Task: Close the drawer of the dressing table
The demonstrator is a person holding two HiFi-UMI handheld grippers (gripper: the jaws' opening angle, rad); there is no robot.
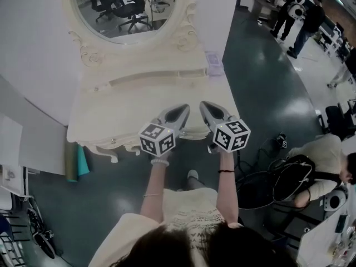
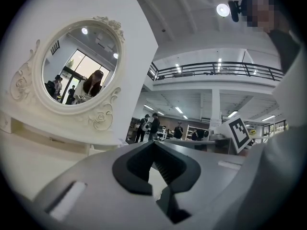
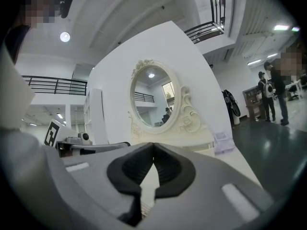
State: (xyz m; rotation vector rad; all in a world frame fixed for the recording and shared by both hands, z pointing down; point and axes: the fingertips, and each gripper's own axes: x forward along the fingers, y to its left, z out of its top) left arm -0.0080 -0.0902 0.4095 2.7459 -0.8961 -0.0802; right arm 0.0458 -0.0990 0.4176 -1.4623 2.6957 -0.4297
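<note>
Dressing table [image 1: 139,93] – cream, with carved scrollwork and an oval mirror [image 1: 125,4] – stands against a white wall panel [image 1: 33,43], straight ahead of the person. Its drawer cannot be made out from above; the front edge of the top and the two tools cover that part. The left hand-held gripper [image 1: 182,109] and the right hand-held gripper [image 1: 206,104] are held level and side by side at the middle of that front edge, their tips angled a little toward each other. Whether they touch the furniture cannot be told.

In the left gripper view the left hand-held gripper [image 2: 153,143] has its jaws closed tip to tip with nothing between them. The right hand-held gripper [image 3: 153,145] shows the same – jaws together, empty. A small pale card [image 1: 214,63] lies at the right end of the top.
</note>
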